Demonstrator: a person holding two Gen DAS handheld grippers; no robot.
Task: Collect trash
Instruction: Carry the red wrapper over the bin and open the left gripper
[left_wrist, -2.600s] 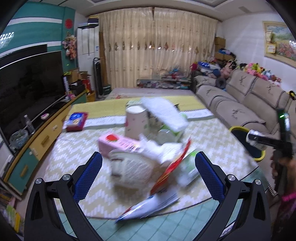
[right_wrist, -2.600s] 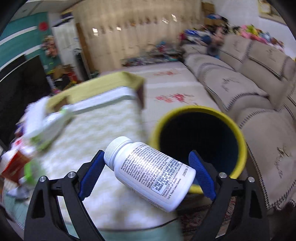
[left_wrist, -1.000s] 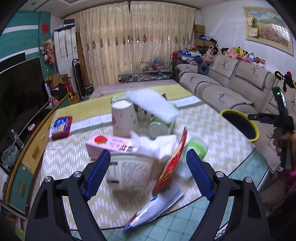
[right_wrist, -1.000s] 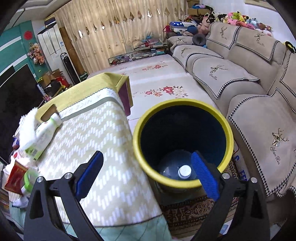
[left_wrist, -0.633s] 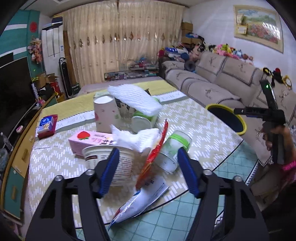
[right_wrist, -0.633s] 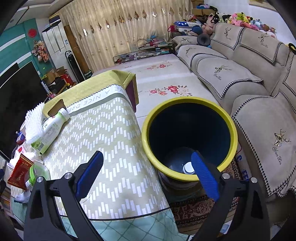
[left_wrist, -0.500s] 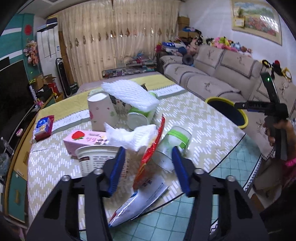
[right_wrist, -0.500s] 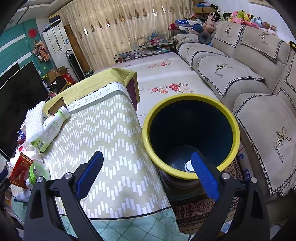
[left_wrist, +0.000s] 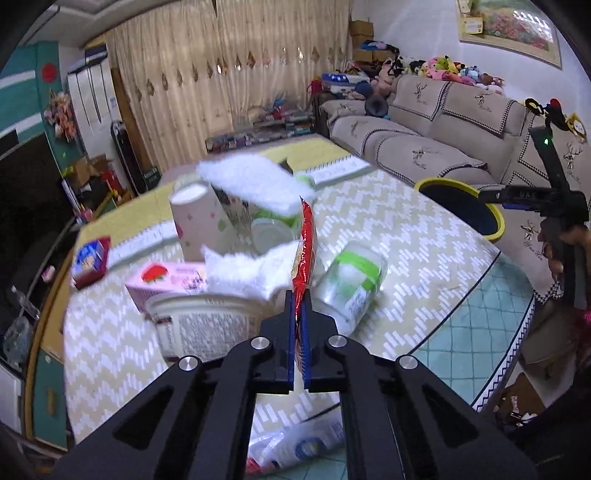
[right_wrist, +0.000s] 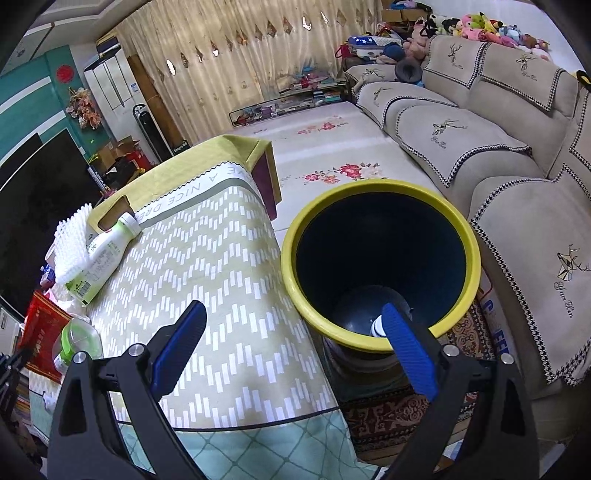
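Note:
My left gripper (left_wrist: 299, 295) is shut on the lower edge of a red snack packet (left_wrist: 304, 240) that stands upright in a trash pile on the table. Around it lie a crumpled tissue (left_wrist: 247, 273), a noodle bowl (left_wrist: 207, 321), a pink carton (left_wrist: 166, 277), a paper cup (left_wrist: 199, 218), white foam netting (left_wrist: 255, 181) and a clear jar with a green band (left_wrist: 351, 284). My right gripper (right_wrist: 291, 310) is open and holds nothing, above the near rim of the yellow-rimmed bin (right_wrist: 369, 184). A white bottle (right_wrist: 376, 326) lies at the bin's bottom.
The bin stands on the floor between the table's right edge (right_wrist: 303, 417) and a beige sofa (right_wrist: 461, 136). A white plastic bag (left_wrist: 295, 443) hangs over the table's front edge. A green-labelled bottle (right_wrist: 99, 258) lies near the table's far end. A TV cabinet (left_wrist: 22, 295) runs along the left.
The left jaws have closed from wide apart onto the red packet, and the left gripper has come closer to the pile. The right gripper has barely moved.

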